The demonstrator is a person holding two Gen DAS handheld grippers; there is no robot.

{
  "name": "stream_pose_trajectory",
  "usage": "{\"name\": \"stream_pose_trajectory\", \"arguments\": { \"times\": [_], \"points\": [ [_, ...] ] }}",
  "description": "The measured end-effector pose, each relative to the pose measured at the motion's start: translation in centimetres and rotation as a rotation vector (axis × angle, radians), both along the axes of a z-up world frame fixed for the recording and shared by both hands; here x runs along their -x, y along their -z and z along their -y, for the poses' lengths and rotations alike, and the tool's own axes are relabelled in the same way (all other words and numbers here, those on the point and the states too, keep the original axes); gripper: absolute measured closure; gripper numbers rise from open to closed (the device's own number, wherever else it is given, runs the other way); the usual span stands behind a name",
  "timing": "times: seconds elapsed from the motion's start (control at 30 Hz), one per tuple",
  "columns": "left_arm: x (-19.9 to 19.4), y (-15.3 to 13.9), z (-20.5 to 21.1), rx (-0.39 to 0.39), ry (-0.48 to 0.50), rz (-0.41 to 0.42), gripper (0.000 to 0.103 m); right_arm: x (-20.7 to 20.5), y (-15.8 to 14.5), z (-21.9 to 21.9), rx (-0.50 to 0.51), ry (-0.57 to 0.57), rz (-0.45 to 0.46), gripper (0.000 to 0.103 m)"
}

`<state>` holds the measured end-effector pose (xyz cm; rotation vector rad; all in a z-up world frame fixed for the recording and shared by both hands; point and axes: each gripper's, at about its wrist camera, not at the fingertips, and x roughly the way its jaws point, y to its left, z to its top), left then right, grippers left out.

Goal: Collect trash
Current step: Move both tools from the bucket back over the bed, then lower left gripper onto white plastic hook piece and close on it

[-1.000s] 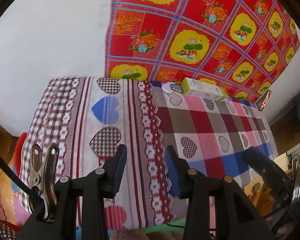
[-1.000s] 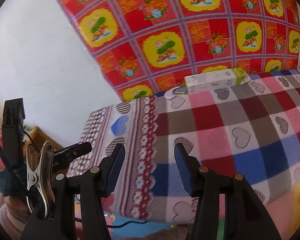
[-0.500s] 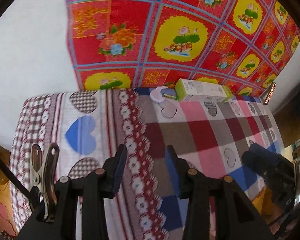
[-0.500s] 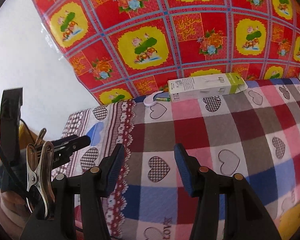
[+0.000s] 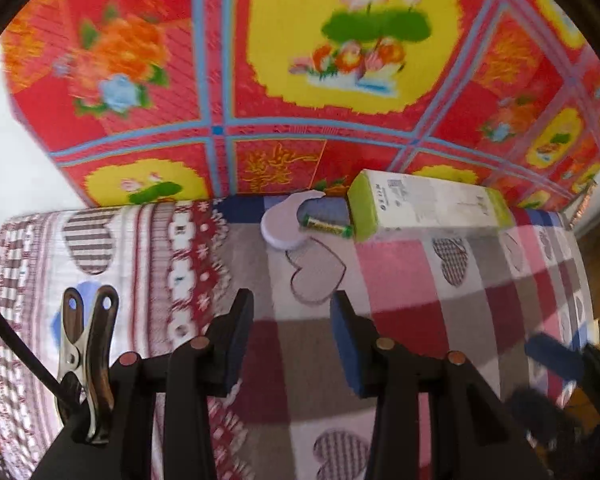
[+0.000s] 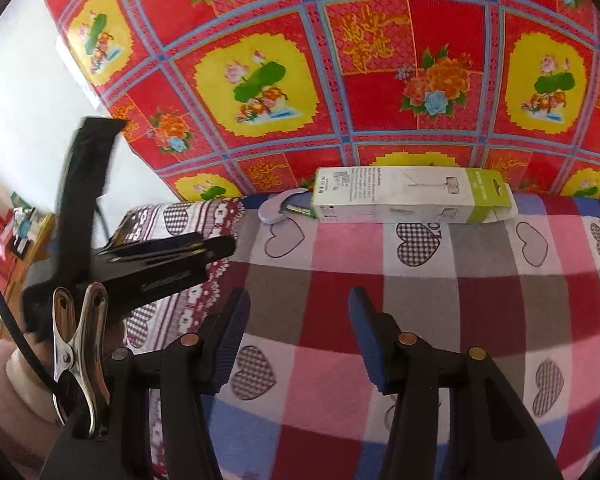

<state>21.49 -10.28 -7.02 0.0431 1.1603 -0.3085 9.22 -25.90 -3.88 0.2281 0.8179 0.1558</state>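
Observation:
A long white and green carton (image 5: pixel 428 202) (image 6: pixel 412 196) lies along the back of the heart-patterned cloth, against the red flowered sheet. Left of it rest a pale curved plastic piece (image 5: pixel 284 224) (image 6: pixel 274 209) and a small green battery (image 5: pixel 327 227) (image 6: pixel 300 211). My left gripper (image 5: pixel 291 320) hangs open over the cloth, short of the curved piece, nothing between its fingers. My right gripper (image 6: pixel 298 320) is open too, further from the carton, over the checked squares. The left gripper's body (image 6: pixel 148 264) shows at the left of the right wrist view.
The table cloth (image 5: pixel 400 280) (image 6: pixel 420 280) drops off at its left edge (image 5: pixel 4 264). The red and yellow flowered sheet (image 5: pixel 340 60) (image 6: pixel 380 60) rises right behind the trash. A white wall (image 6: pixel 16 80) stands to the left. A hand (image 6: pixel 4 384) holds the left gripper.
Both grippers have moved forward over the table toward the carton and small items, which now look larger and nearer. The jaws kept the same gap.

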Motion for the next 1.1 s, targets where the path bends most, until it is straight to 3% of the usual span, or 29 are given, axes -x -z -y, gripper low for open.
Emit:
{"name": "stream_pose_trajectory", "arguments": {
  "times": [0.2, 0.63, 0.9, 1.1],
  "points": [
    [-2.6, 2.5, 1.4, -0.038, -0.043, -0.022, 0.061, -1.4, 1.6, 2.4, -0.037, -0.033, -0.030, 0.050],
    [-5.4, 4.4, 2.5, -0.037, -0.104, -0.018, 0.058, -2.6, 3.4, 4.8, -0.098, -0.042, -0.085, 0.050],
    [-5.0, 5.6, 3.5, -0.061, -0.112, 0.009, 0.058, -3.0, 4.0, 4.8, -0.108, -0.039, -0.100, 0.050],
    [-3.9, 6.1, 4.6, -0.111, -0.087, 0.043, 0.064, -3.3, 4.6, 4.9, -0.133, -0.021, -0.117, 0.050]
  ]
}}
